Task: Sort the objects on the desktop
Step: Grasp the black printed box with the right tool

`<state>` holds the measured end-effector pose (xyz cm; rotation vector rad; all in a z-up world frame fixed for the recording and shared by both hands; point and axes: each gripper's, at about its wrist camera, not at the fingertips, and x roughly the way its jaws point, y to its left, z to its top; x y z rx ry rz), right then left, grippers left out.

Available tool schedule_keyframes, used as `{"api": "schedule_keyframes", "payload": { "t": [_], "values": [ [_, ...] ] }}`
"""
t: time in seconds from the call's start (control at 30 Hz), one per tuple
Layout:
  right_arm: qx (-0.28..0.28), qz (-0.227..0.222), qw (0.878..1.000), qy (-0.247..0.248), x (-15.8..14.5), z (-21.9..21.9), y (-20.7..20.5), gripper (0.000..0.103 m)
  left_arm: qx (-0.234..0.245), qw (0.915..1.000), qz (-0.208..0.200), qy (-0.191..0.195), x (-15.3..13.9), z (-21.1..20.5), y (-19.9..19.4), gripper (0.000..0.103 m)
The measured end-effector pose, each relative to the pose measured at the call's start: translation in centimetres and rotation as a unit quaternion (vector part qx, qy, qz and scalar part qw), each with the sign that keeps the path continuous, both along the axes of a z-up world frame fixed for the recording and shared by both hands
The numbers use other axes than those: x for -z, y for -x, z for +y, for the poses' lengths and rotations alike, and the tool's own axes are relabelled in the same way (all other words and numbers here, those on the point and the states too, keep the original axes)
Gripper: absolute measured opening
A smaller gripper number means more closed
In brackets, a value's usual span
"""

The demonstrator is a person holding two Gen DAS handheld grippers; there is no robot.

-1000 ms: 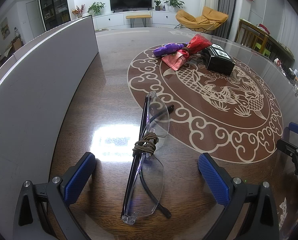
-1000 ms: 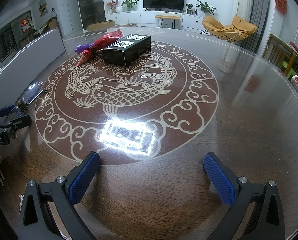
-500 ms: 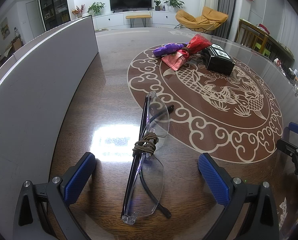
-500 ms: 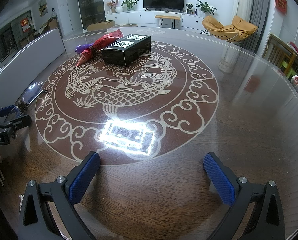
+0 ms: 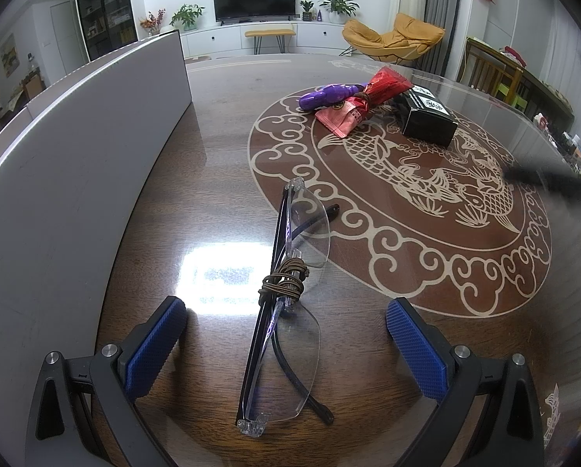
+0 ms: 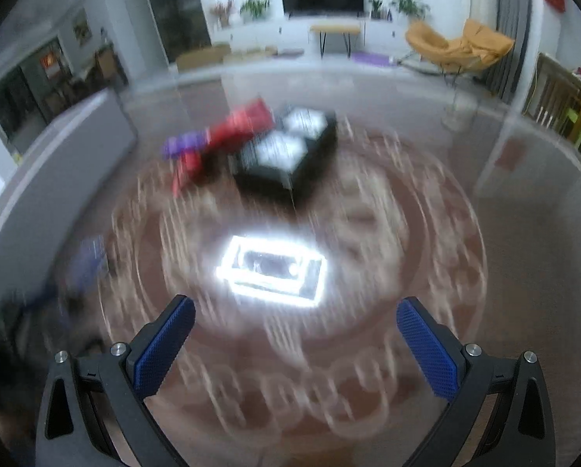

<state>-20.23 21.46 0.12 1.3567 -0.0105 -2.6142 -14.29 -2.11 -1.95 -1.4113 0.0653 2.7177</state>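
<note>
Folded rimless glasses (image 5: pixel 286 307) with a brown cord wound round the middle lie on the round wooden table, between the fingers of my open left gripper (image 5: pixel 286 334), untouched. Farther back lie a purple object (image 5: pixel 327 95), a red packet (image 5: pixel 362 103) and a black box (image 5: pixel 426 118). My right gripper (image 6: pixel 296 334) is open and empty above the table. Its view is motion-blurred; the black box (image 6: pixel 286 159), the red packet (image 6: pixel 228 132) and the purple object (image 6: pixel 183 144) show ahead of it.
A tall grey panel (image 5: pixel 68 155) stands along the table's left side, also in the right wrist view (image 6: pixel 57 167). A bright lamp reflection (image 6: pixel 271 268) lies on the tabletop. A dark blurred shape (image 5: pixel 555 183) crosses the right edge of the left wrist view.
My right gripper has moved fast forward and up toward the black box; its view is now blurred. It has left its earlier spot at the left view's right edge. My left gripper has not moved.
</note>
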Motion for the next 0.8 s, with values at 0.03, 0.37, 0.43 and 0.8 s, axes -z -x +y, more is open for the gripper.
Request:
{"api": "schedule_keyframes", "payload": {
  "t": [0.03, 0.37, 0.43, 0.8],
  "values": [
    [0.007, 0.006, 1.000, 0.006, -0.3, -0.4, 1.1, 0.103, 0.000, 1.0000, 0.000, 0.000, 0.0, 0.0, 0.0, 0.103],
    [0.044, -0.001, 0.999, -0.028, 1.0, -4.2, 9.8, 0.103, 0.001, 1.0000, 0.000, -0.001, 0.0, 0.0, 0.0, 0.103],
    [0.044, -0.020, 0.997, -0.054, 1.9, -5.0, 11.1, 0.099, 0.002, 1.0000, 0.000, -0.001, 0.0, 0.0, 0.0, 0.103],
    [-0.143, 0.026, 0.986, -0.086, 2.5, -9.0, 6.0, 0.061, 0.002, 1.0000, 0.000, -0.001, 0.0, 0.0, 0.0, 0.103]
  ]
}}
